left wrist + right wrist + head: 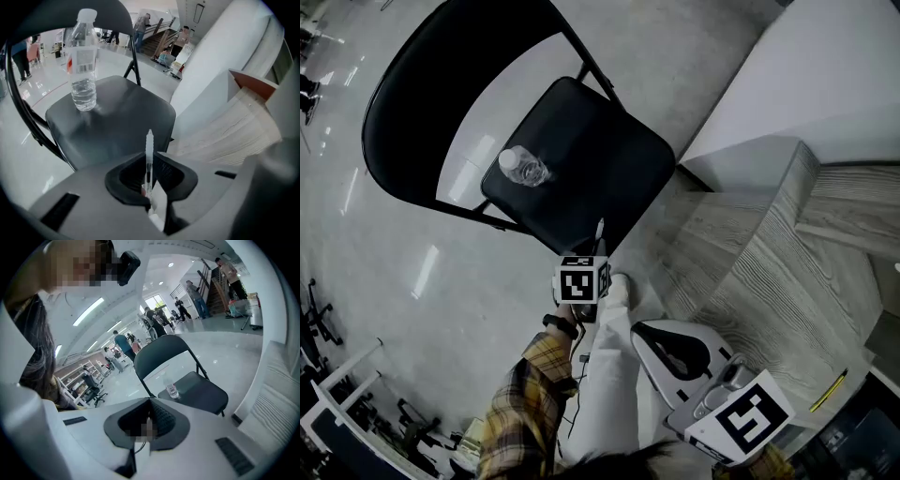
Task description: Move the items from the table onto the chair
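Note:
A black folding chair [591,150] stands on the floor ahead of me. A clear water bottle [523,169] stands upright on the left part of its seat [117,122], and the left gripper view shows the bottle [84,70] too. My left gripper [596,251] hovers by the seat's near edge, shut on a thin clear pen [149,159] that points up out of its jaws toward the chair; the pen's tip [600,231] shows over the seat edge. My right gripper [661,347] hangs low at the right, shut and empty [149,427].
A wood-grain table [769,272] runs along the right, with a white wall panel [806,75] behind it. A yellow stick-like item [828,390] lies near the table's near end. The pale glossy floor [394,244] surrounds the chair. People stand far off in the hall.

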A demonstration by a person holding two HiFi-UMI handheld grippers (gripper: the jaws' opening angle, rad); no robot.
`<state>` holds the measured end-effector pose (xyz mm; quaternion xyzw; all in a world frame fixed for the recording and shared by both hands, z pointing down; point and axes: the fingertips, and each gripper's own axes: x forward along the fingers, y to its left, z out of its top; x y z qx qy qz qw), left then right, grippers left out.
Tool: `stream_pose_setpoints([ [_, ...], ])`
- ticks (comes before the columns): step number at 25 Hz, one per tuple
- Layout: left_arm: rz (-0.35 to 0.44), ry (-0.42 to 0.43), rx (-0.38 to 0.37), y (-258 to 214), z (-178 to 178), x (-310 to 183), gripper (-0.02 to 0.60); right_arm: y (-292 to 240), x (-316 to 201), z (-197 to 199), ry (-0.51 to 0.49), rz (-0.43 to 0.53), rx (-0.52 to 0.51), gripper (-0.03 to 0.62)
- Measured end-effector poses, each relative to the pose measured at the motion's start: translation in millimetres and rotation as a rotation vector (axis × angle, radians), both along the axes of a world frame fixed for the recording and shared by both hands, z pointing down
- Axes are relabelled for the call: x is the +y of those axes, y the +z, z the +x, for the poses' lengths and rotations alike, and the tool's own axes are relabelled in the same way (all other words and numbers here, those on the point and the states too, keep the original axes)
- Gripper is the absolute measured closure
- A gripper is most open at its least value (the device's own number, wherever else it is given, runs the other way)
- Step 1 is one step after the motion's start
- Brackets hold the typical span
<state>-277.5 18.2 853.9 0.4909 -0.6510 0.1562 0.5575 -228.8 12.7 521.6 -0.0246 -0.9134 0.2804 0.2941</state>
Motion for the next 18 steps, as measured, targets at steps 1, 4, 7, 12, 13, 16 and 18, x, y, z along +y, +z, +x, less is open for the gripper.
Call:
stream_pose_setpoints([
  [1, -0.009, 0.0, 0.0, 7, -1, -2, 0.532, 1, 0, -6, -0.005, -0.008, 0.004, 0.577],
  [4, -0.022, -0.008, 0.007, 27, -6, -10, 0.532, 2, 1, -19, -0.024, -0.018, 0.007, 0.577],
  [7, -0.052, -0.028, 0.028, 44, -9, -12, 0.532, 3, 2, -24, -0.023, -0.04, 0.007, 0.577],
  [12, -0.053, 0.007, 0.022, 50, -7, -15, 0.53, 7, 0, -21, -0.013, -0.081, 0.026, 0.577],
  [13, -0.047, 0.001, 0.022, 49, -7, -15, 0.529, 8, -1, -21, -0.015, -0.08, 0.028, 0.577],
  [16, -0.049, -0.018, 0.032, 47, -7, -14, 0.529, 8, -4, -22, -0.018, -0.078, 0.024, 0.577],
  [18, -0.055, -0.031, 0.041, 47, -8, -14, 0.529, 6, -6, -20, -0.02, -0.073, 0.018, 0.577],
])
